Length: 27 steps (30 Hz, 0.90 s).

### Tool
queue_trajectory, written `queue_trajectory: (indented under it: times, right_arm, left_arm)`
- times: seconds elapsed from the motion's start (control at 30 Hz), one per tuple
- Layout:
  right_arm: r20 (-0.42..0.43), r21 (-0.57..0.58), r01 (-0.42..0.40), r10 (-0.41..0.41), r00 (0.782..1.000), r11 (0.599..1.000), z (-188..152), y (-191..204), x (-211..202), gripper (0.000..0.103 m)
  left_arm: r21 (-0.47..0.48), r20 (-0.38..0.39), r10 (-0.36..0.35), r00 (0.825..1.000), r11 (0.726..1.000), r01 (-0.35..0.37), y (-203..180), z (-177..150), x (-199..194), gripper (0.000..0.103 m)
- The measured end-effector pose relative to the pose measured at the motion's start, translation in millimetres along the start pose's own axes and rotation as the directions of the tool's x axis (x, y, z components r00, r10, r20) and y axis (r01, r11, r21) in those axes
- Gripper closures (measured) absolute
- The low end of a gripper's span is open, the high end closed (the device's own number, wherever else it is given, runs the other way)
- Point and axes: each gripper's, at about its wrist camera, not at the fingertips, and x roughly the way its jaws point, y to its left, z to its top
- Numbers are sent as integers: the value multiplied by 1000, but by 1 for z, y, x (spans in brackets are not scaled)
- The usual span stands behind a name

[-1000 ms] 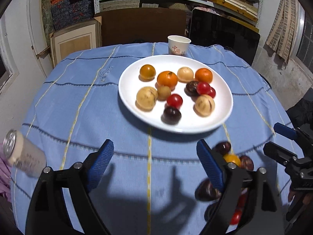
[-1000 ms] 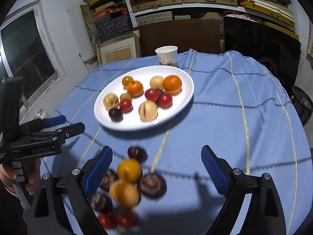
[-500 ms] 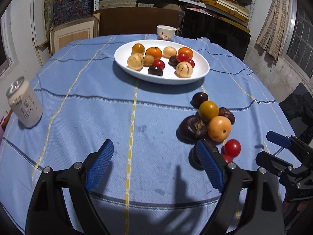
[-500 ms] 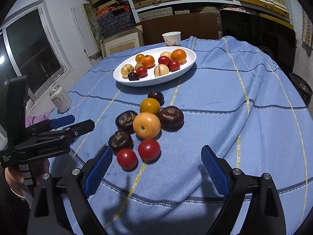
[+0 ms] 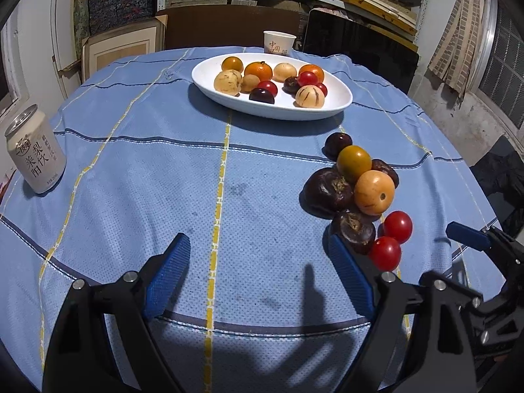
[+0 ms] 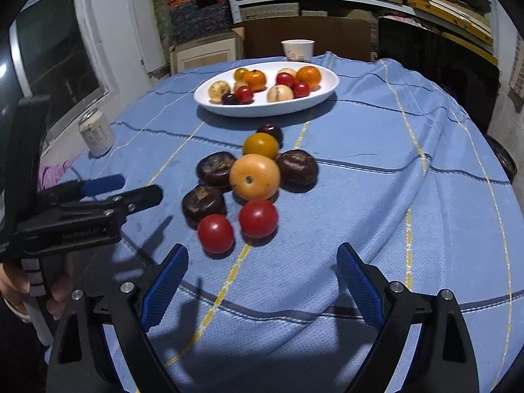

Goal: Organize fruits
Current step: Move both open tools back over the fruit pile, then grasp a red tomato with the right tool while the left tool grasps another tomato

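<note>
Blue tablecloth (image 6: 360,196) with yellow and navy stripes, white plate (image 6: 314,100), two red tomatoes (image 6: 258,217), cream can (image 5: 34,155) at nine o'clock

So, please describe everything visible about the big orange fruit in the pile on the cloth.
The big orange fruit is round, smooth and slightly glossy, pale orange, with a small dark dimple facing the cameras. It lies on the blue tablecloth in the middle of the loose pile, apparently touching the dark fruits beside it and the yellow fruit behind. No gripper touches it.

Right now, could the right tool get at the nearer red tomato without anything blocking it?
Probably yes: the right tool, jaws closing slightly but still wide and empty, faces the nearer red tomato across bare tablecloth.
</note>
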Motion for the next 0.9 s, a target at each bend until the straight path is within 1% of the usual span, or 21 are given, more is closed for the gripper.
queue_trajectory:
  times: [0.03,0.07,0.1,0.13,0.2,0.27,0.37,0.43,0.5,0.6,0.7,0.9]
  right_arm:
    - [14,-20,-18,18,1000,1000,-1,5,-2,15]
    - [16,-31,-29,29,999,999,-1,7,-2,21]
    - [11,-43,-27,28,1000,999,-1,10,-1,22]
    - [8,-50,-15,15,1000,999,-1,12,0,22]
    - [13,-53,11,-10,1000,999,1,12,0,27]
    - [21,-29,14,-13,1000,999,5,7,-2,27]
    - [23,-18,57,-56,998,998,11,3,0,27]
    - [13,-10,76,-76,997,997,14,0,5,28]
    - [-4,-15,103,-103,995,995,15,-1,13,34]
    - [-21,-31,126,-127,992,991,14,-2,21,40]
    - [-40,-36,121,-122,992,992,12,-4,28,40]
    - [-55,-60,112,-116,992,992,16,-1,40,40]
  left_arm:
    - [1,-2,-12,1000,1000,12,0,0,0,19]
    - [0,-2,-30,1000,1000,30,0,0,0,19]
    - [3,3,-53,999,999,53,-1,0,-2,19]
    - [21,16,-68,998,997,67,-4,-1,-5,19]
    - [55,30,-83,996,995,81,-8,-2,-8,18]
    - [50,17,-93,996,995,92,-7,-2,-6,18]
    - [15,-4,-106,994,994,106,-1,0,-2,18]
    - [6,-7,-108,994,994,108,0,1,-1,18]
    - [6,-17,-108,994,994,108,0,0,0,18]
    - [11,-37,-103,994,995,103,-1,-1,4,18]
    - [31,-48,-92,995,995,93,-5,-2,6,18]
    - [64,-58,-97,994,993,101,-10,-4,7,18]
